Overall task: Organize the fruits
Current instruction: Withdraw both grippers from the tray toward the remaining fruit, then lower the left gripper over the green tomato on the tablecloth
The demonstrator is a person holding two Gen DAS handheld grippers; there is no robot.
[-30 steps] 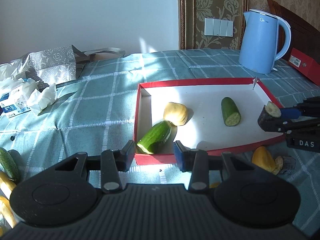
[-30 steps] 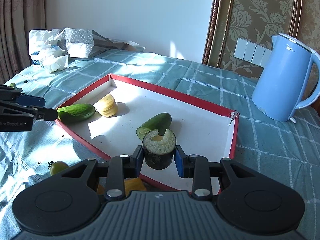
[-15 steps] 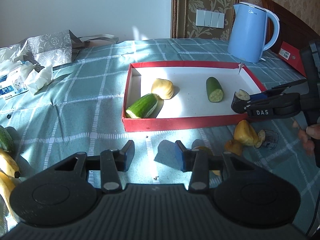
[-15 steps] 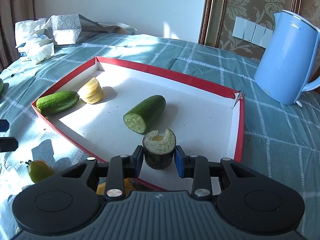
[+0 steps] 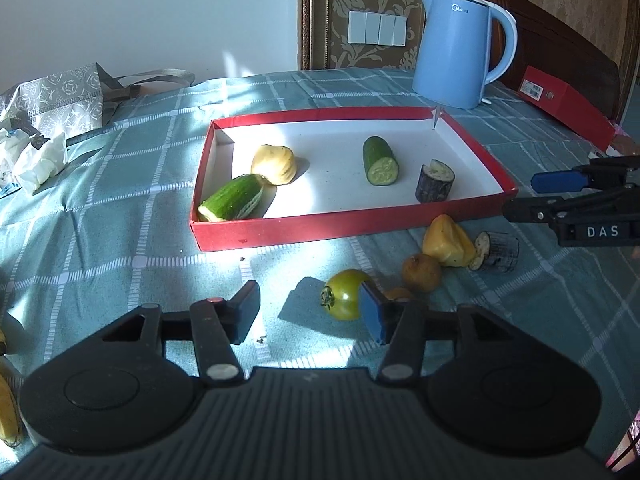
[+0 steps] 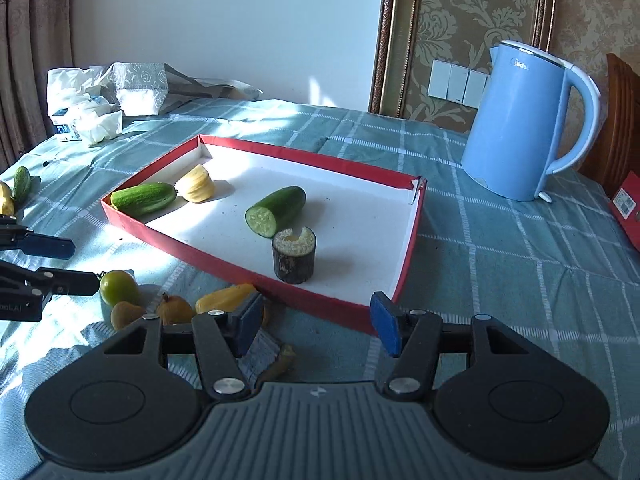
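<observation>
The red tray (image 5: 320,228) (image 6: 320,160) holds two cucumber pieces (image 5: 230,198) (image 5: 380,160), a yellow piece (image 5: 274,164) and a dark eggplant chunk (image 5: 434,181) (image 6: 294,258) standing upright. My right gripper (image 6: 316,312) (image 5: 520,196) sits just outside the tray's near wall. Its jaws are opening with nothing between them, the chunk a little ahead. My left gripper (image 5: 308,300) (image 6: 82,266) hovers low over the cloth, its jaws also opening. A green tomato (image 5: 344,294) (image 6: 118,287) lies by its right finger, untouched.
In front of the tray lie a brown fruit (image 5: 420,273), a yellow pepper (image 5: 448,240) and another eggplant piece (image 5: 496,252). A blue kettle (image 5: 456,48) and a red box (image 5: 560,104) stand behind. Bags and tissues (image 5: 60,100) sit far left, bananas (image 5: 6,412) at the left edge.
The right gripper opened, left the eggplant chunk standing in the tray and drew back. The left gripper pulled away from the tray toward the green tomato and spread its jaws wider.
</observation>
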